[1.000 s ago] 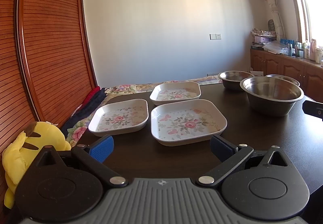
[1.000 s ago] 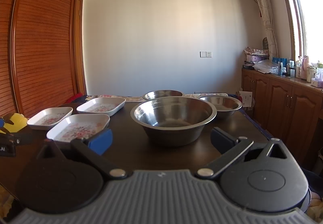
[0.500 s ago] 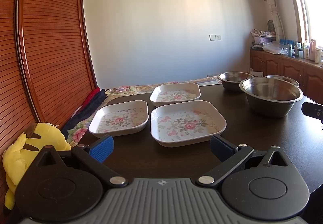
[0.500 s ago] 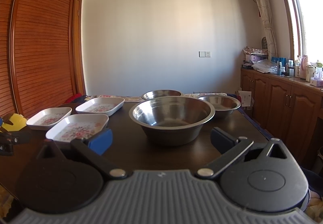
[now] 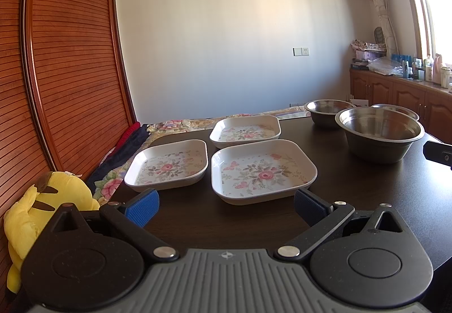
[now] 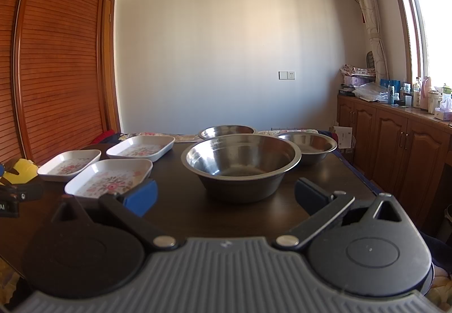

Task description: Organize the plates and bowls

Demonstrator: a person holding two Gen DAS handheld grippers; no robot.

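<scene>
Three square white floral plates lie on a dark table: a near one (image 5: 262, 170), a left one (image 5: 168, 163) and a far one (image 5: 245, 131). Three steel bowls stand to the right: a big near bowl (image 6: 240, 162), a far-left bowl (image 6: 227, 131) and a far-right bowl (image 6: 309, 143). My left gripper (image 5: 226, 207) is open and empty, just short of the near plate. My right gripper (image 6: 224, 196) is open and empty, just short of the big bowl (image 5: 380, 133).
A yellow plush toy (image 5: 42, 208) sits off the table's left edge beside a wooden slatted door (image 5: 65, 73). Floral bedding (image 5: 180, 125) lies beyond the table. Wooden cabinets (image 6: 395, 143) with bottles stand along the right wall.
Both grippers have drifted slightly; the plates and bowls sit a touch lower in view. Nothing was grasped or moved.
</scene>
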